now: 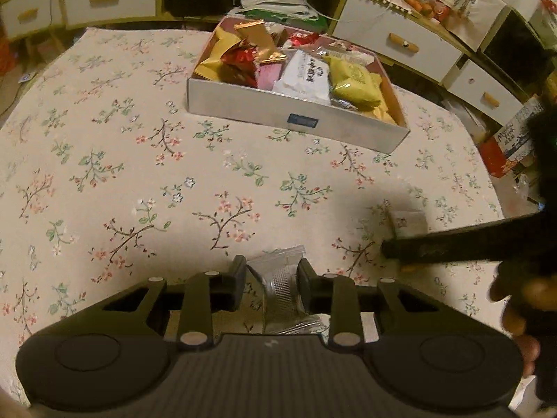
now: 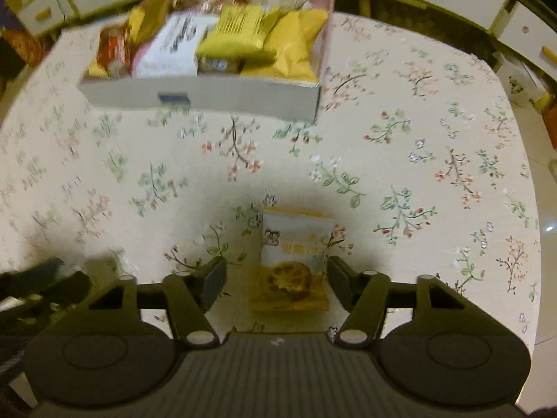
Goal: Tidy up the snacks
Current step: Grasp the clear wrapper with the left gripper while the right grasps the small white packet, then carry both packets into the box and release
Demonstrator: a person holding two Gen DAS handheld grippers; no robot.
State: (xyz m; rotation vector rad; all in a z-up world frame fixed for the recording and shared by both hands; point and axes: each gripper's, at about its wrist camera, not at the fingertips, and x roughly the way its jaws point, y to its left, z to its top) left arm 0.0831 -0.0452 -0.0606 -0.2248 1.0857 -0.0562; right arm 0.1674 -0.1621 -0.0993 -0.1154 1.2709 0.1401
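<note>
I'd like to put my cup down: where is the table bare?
The floral tablecloth left of the grey cardboard snack box is bare, as is the cloth right of it. The box is crammed; wrapped snacks lie near the grippers.

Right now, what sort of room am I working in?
Most likely a lived-in home room, a living or dining area. The round table wears a floral-print cloth, low white cabinets with wooden drawer handles line the wall, and an open grey cardboard box of wrapped snacks sits on the table.
</note>
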